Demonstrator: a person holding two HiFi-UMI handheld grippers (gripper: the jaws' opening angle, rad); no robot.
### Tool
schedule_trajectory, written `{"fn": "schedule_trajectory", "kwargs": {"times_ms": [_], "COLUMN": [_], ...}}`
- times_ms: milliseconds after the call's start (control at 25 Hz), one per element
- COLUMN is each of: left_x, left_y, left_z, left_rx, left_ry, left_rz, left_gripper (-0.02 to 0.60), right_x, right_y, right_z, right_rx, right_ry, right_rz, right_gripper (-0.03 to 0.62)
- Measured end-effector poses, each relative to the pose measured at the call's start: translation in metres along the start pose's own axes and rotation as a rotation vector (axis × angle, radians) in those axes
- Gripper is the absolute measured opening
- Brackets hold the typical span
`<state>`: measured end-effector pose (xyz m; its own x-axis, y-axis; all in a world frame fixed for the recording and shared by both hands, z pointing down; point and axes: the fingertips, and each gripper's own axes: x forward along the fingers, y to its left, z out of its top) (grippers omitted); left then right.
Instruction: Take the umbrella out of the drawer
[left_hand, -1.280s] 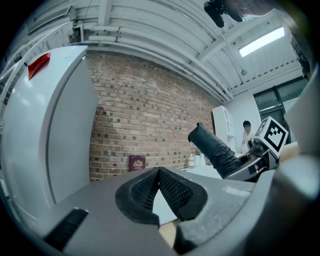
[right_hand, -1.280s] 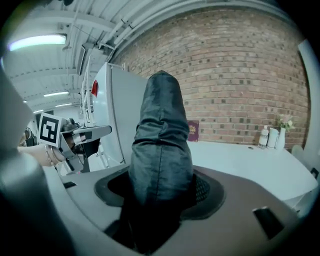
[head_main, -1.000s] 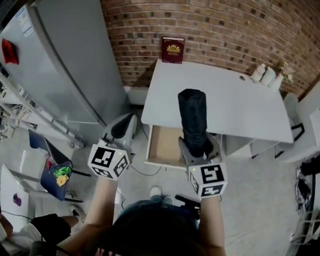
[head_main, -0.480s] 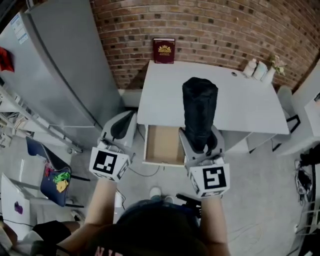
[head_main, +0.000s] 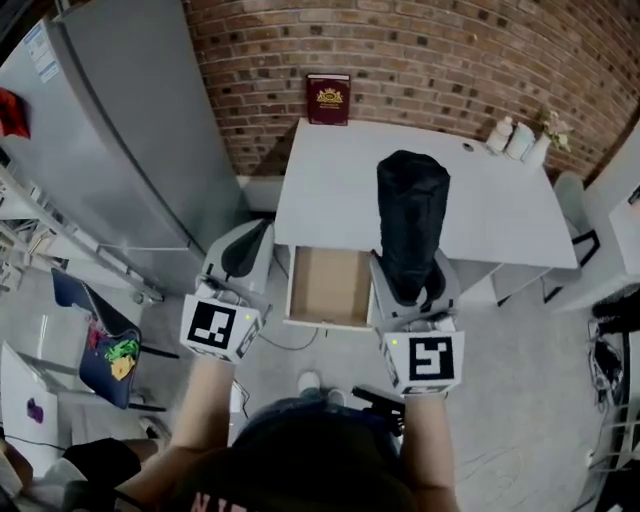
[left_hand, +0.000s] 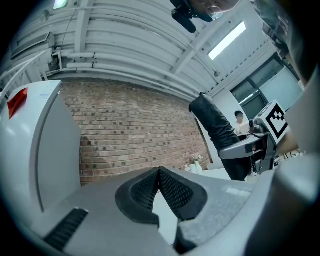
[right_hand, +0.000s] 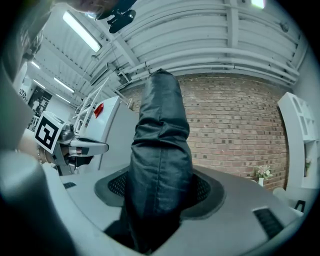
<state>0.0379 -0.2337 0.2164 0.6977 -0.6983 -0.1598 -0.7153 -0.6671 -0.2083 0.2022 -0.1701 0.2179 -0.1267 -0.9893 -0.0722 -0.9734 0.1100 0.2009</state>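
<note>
Over the white desk (head_main: 330, 200), right claw (head_main: 414, 292) clamps the umbrella (head_main: 412, 215).

Count on inspection: one folded black umbrella (head_main: 412, 225). Two handheld grippers, namely the left gripper (head_main: 243, 252) and the right gripper (head_main: 413, 288). One white desk (head_main: 330, 180), fitted with one open drawer (head_main: 325, 290). One dark red book (head_main: 328, 99), standing against the one brick wall (head_main: 420, 50). One tall grey refrigerator (head_main: 120, 140). Small white bottles (head_main: 508, 136) at the desk's far corner: at least two, exact number not discernible. One small sprig of flowers (head_main: 551, 125) beside them.
</note>
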Motion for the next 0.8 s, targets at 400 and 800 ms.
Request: {"fn": "schedule_trajectory", "kwargs": {"times_ms": [400, 800], "left_x": [0.002, 0.011], "left_y": [-0.006, -0.007], "left_z": [0.0, 0.002], "left_rx": [-0.006, -0.012], "left_ry": [0.005, -0.002], "left_rz": [0.003, 0.004], "left_gripper": [-0.005, -0.005], "right_x": [-0.006, -0.003], "right_y": [-0.002, -0.007], "right_z": [-0.002, -0.005], "right_rx": [0.001, 0.008], "right_ry": [-0.002, -0.001], "right_rz": [0.014, 0.021], "right_gripper": [0.26, 0.259]}}
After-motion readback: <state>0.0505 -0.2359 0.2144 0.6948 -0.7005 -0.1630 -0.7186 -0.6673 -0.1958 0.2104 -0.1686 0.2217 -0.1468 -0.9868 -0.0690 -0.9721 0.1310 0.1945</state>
